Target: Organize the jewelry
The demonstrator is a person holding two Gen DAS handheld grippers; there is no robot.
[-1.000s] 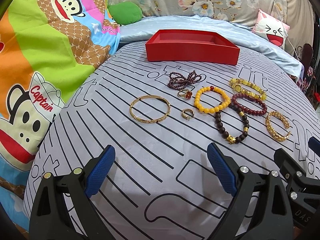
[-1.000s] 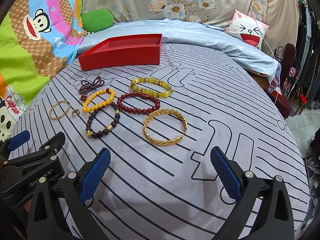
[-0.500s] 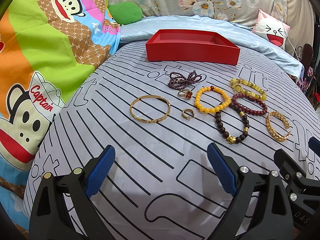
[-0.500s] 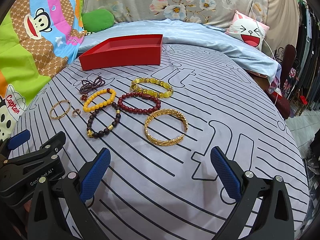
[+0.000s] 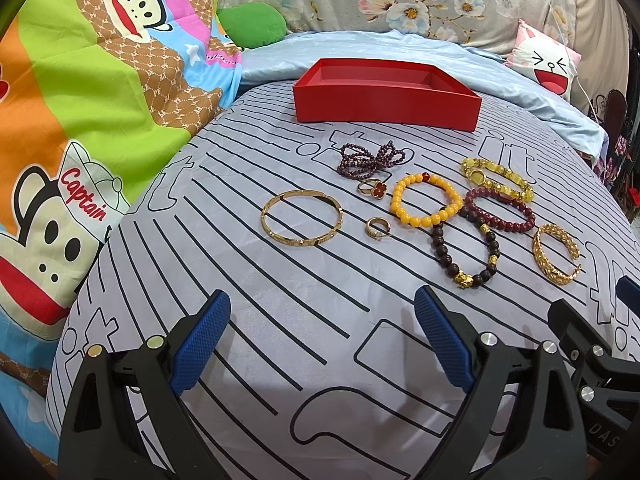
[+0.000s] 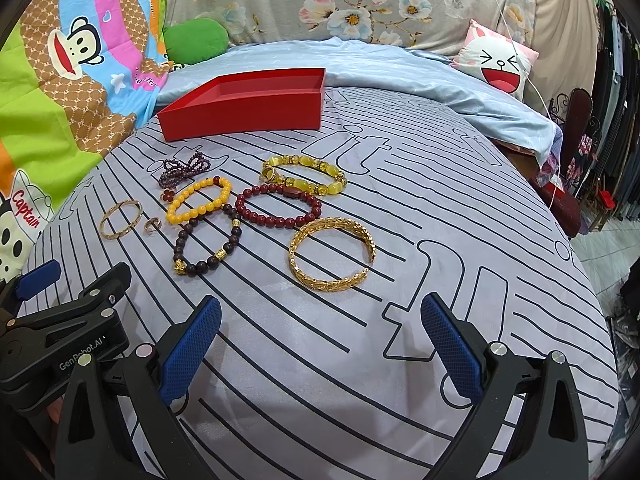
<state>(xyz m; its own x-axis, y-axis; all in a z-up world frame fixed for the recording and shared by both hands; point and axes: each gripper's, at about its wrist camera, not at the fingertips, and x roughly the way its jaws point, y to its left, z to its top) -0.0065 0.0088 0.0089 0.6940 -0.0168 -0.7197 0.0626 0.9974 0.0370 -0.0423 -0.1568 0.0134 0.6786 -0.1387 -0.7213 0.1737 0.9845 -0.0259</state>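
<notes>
Both the left tool (image 5: 322, 338) and the right tool (image 6: 320, 340) hang released, grasping nothing, above the bed (image 5: 280, 304); jewelry lies at 12 o'clock, before the red box (image 5: 386, 98)

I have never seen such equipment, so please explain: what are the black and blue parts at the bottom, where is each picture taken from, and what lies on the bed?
They are two hand-held grippers, each carrying a camera that looks along its fingers. One picture comes from the left gripper, the other from the right gripper. Both are open and hold nothing. On the striped bedsheet lie a red box, a thin gold bangle, two rings, a purple bead strand, four beaded bracelets and a gold leaf-pattern cuff. Nothing is visible in the box.
</notes>
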